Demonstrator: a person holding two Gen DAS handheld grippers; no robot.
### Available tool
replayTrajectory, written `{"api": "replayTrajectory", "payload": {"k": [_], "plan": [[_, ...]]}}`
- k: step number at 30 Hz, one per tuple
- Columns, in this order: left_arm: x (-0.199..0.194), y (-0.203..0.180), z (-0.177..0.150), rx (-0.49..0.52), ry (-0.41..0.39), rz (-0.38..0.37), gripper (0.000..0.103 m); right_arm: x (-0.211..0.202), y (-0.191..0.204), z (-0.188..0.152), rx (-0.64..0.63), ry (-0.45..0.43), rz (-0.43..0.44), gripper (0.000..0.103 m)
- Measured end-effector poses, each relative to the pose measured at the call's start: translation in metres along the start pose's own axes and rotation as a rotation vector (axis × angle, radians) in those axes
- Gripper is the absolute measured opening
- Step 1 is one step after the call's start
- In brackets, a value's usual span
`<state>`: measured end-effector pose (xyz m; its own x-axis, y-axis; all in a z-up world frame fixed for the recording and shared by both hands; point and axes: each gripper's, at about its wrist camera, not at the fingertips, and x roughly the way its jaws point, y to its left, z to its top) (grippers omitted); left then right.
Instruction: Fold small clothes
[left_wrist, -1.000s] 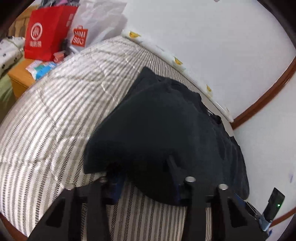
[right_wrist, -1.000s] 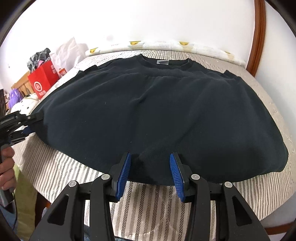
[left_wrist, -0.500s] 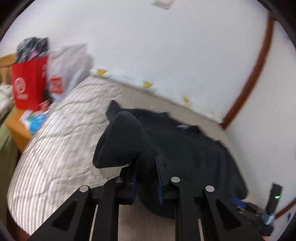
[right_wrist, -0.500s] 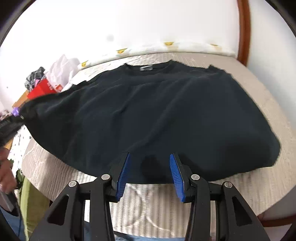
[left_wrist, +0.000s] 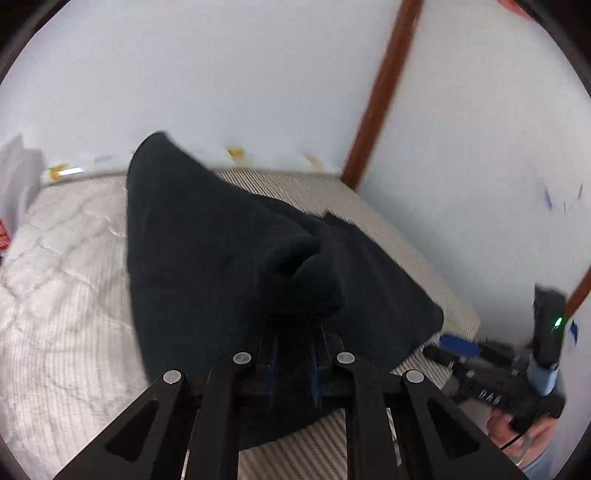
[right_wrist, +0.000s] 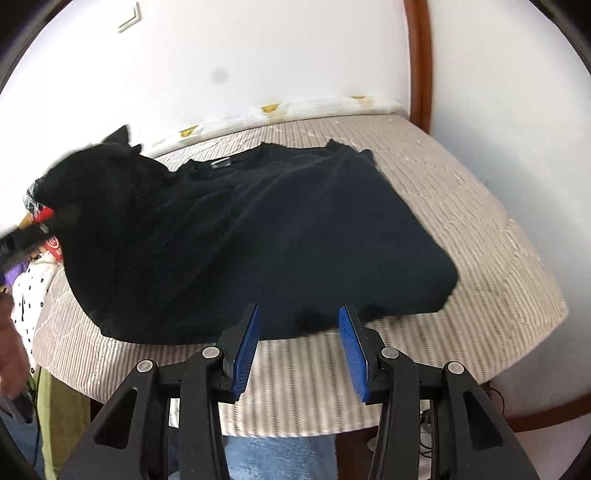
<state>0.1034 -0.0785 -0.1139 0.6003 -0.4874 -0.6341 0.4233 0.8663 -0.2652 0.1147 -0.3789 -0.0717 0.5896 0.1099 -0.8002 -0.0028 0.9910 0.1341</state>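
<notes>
A black sweatshirt (right_wrist: 295, 221) lies on the striped bed (right_wrist: 480, 258), collar toward the wall. My left gripper (left_wrist: 295, 339) has its jaws closing, the pads pressed on a bunched fold of the sweatshirt (left_wrist: 207, 251). That side hangs lifted off the bed and drapes toward the middle. In the right wrist view the left gripper (right_wrist: 26, 236) shows at the left edge under the raised cloth. My right gripper (right_wrist: 298, 310) stands open just short of the near hem, with nothing gripped between its blue pads (right_wrist: 245, 347). It also shows in the left wrist view (left_wrist: 458, 343).
White walls and a brown wooden trim (right_wrist: 419, 62) bound the bed at the back and right. A red bag (right_wrist: 51, 243) and spotted white cloth (right_wrist: 29, 295) sit off the left side. A person's jeans (right_wrist: 277, 458) are at the bed's near edge.
The left gripper has shut on the sweatshirt's left side, risen and swung it across toward the right. The right gripper has pulled back slightly from the hem and stayed open.
</notes>
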Motion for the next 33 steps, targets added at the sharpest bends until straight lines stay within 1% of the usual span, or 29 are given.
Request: {"api": "replayTrajectory", "payload": {"k": [4, 6, 8, 11, 12, 13, 14, 15, 16, 17, 18, 20, 22, 25, 28, 30, 31, 32, 33], "plan": [[0.027, 0.001, -0.011, -0.013, 0.093, -0.031, 0.013, -0.001, -0.007, 0.003, 0.002, 0.005, -0.008, 0.044], [0.033, 0.002, -0.015, -0.01, 0.129, -0.039, 0.013, -0.002, -0.006, 0.004, 0.0, 0.006, -0.009, 0.044], [0.031, 0.001, -0.017, 0.005, 0.125, -0.046, 0.013, -0.001, -0.004, 0.007, 0.001, 0.001, 0.006, 0.045], [0.013, 0.0, -0.018, 0.042, 0.11, -0.082, 0.016, -0.002, 0.004, 0.014, 0.005, -0.008, 0.043, 0.051], [0.005, 0.002, -0.019, 0.057, 0.099, -0.088, 0.019, -0.003, 0.007, 0.016, 0.008, -0.012, 0.056, 0.055], [-0.004, 0.004, -0.021, 0.073, 0.082, -0.074, 0.026, -0.004, 0.012, 0.02, 0.018, -0.02, 0.074, 0.058], [-0.009, 0.007, -0.023, 0.083, 0.067, -0.047, 0.029, -0.005, 0.015, 0.023, 0.027, -0.03, 0.092, 0.064], [-0.015, 0.012, -0.021, 0.092, 0.049, -0.006, 0.04, -0.005, 0.02, 0.026, 0.035, -0.041, 0.12, 0.067], [-0.019, 0.017, -0.023, 0.093, 0.042, 0.01, 0.057, -0.007, 0.024, 0.028, 0.04, -0.047, 0.151, 0.068], [-0.023, 0.023, -0.025, 0.092, 0.035, 0.012, 0.063, -0.007, 0.031, 0.032, 0.049, -0.046, 0.191, 0.073], [-0.027, 0.03, -0.027, 0.086, 0.026, 0.012, 0.065, -0.009, 0.035, 0.032, 0.053, -0.046, 0.217, 0.076], [-0.029, 0.042, -0.033, 0.075, 0.034, 0.043, 0.065, -0.006, 0.048, 0.035, 0.059, -0.043, 0.286, 0.077], [-0.027, 0.057, -0.041, 0.044, 0.058, 0.064, 0.065, -0.001, 0.059, 0.035, 0.053, -0.033, 0.306, 0.078], [-0.022, 0.076, -0.056, -0.019, 0.101, 0.039, 0.065, 0.015, 0.076, 0.036, 0.047, -0.003, 0.31, 0.078], [-0.011, 0.082, -0.066, -0.041, 0.131, 0.034, 0.065, 0.042, 0.085, 0.037, 0.07, 0.043, 0.306, 0.078], [-0.011, 0.082, -0.072, -0.049, 0.139, 0.024, 0.065, 0.059, 0.087, 0.039, 0.107, 0.064, 0.344, 0.078], [-0.009, 0.081, -0.074, -0.051, 0.141, 0.018, 0.065, 0.067, 0.089, 0.041, 0.116, 0.073, 0.345, 0.076], [-0.006, 0.082, -0.074, -0.051, 0.145, 0.014, 0.065, 0.075, 0.091, 0.044, 0.119, 0.074, 0.341, 0.071], [-0.003, 0.082, -0.075, -0.051, 0.149, 0.011, 0.065, 0.083, 0.094, 0.047, 0.114, 0.072, 0.33, 0.061]]}}
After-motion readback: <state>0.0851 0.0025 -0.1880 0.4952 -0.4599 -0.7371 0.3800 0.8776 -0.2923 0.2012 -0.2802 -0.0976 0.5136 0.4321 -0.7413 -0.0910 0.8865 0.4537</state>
